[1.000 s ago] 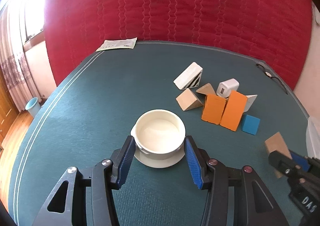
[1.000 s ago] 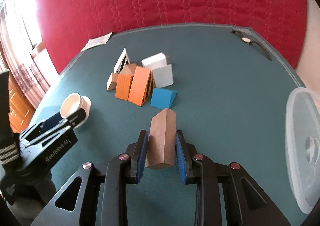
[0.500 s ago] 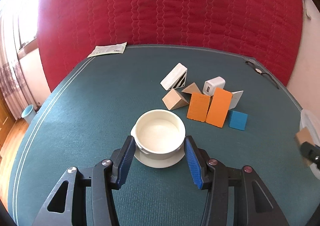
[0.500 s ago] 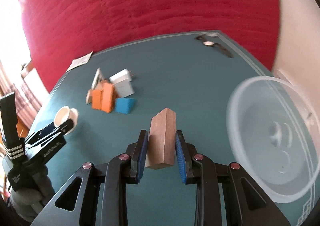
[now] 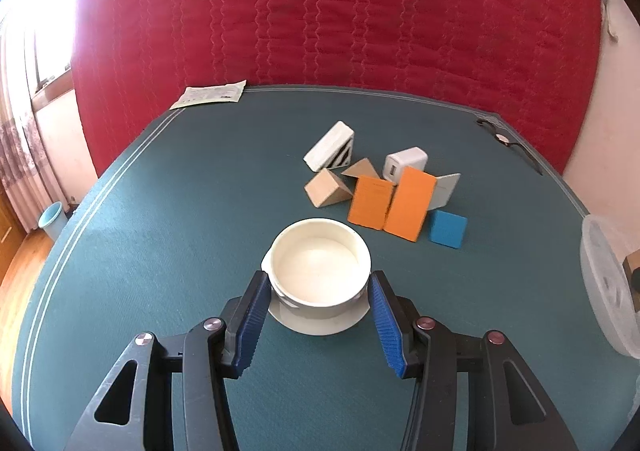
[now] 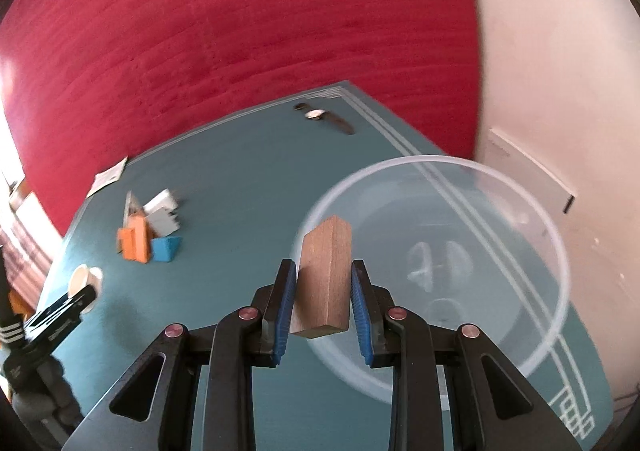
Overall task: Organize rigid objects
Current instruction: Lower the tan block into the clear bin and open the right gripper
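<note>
Right now the right gripper (image 6: 323, 293) pinches a brown wooden block (image 6: 325, 277) between its blue pads, the block standing up past the fingertips with its far end over the near rim of the clear plastic bowl (image 6: 552, 235), which lies ahead of the fingers and to their right. Judging by the task, the block is about to be dropped in the bowl. The main risk is letting go too soon: only the far tip of the block overlaps the rim, so it could strike the edge, tip the light bowl or bounce off onto the teal table (image 6: 248, 179). The view is also smeared with motion, and a release while swinging could fling the block past the bowl, which sits close to the table edge. The left gripper (image 5: 318, 309) has its fingers spread on either side of a cream ceramic cup (image 5: 319, 265) on its saucer, with no firm contact evident; closing carelessly could nudge the cup off the saucer. Beyond those fingertips and slightly right wait the remaining pieces: orange blocks (image 5: 394, 203), a blue wedge (image 5: 449, 229), wooden wedges (image 5: 327, 192) and a white charger (image 5: 405, 163).
</note>
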A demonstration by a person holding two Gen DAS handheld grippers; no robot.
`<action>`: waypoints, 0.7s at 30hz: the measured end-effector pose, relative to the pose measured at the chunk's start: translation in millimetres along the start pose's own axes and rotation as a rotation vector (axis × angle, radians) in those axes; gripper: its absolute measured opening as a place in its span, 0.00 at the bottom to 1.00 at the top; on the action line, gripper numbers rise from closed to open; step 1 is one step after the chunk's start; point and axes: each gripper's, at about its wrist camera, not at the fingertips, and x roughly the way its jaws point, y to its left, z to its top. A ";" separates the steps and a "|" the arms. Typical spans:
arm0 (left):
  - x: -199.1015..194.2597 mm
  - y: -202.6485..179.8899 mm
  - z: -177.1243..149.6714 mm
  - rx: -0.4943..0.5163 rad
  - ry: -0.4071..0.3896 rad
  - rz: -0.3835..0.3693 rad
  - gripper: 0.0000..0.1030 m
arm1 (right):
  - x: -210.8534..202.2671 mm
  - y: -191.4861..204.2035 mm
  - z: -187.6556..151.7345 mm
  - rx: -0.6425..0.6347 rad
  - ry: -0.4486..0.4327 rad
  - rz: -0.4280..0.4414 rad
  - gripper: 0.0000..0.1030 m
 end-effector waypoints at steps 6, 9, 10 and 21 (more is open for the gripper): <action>-13.6 -20.2 1.1 0.029 -0.011 -0.025 0.51 | -3.2 -38.0 -0.6 0.050 -0.010 -0.072 0.27; -20.8 -33.3 1.4 0.054 -0.018 -0.040 0.51 | -5.3 -57.6 -2.6 0.079 -0.011 -0.099 0.27; -22.5 -37.7 1.8 0.062 -0.018 -0.048 0.51 | -6.6 -63.9 -3.3 0.089 -0.011 -0.107 0.27; -37.3 -86.0 4.9 0.159 -0.024 -0.125 0.51 | -18.1 -112.7 -4.9 0.159 -0.038 -0.153 0.29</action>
